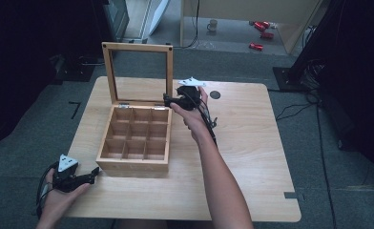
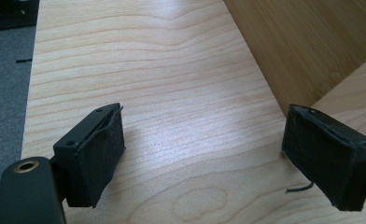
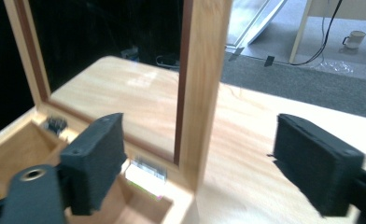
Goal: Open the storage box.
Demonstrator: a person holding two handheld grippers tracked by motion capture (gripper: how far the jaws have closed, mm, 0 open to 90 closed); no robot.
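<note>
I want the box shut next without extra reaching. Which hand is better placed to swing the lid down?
Probably the right: its tongs stand open at the upright lid. The left tongs sit by the box's near corner.

We've got a light wooden desk with rounded corners [image 1: 252, 157] on dark grey carpet [image 1: 347, 191]. Further back, a white mug [image 1: 212, 25] and some red bits [image 1: 261, 28] sit on the floor under pale wooden furniture [image 1: 252, 9]. Sides are pretty dark.
</note>
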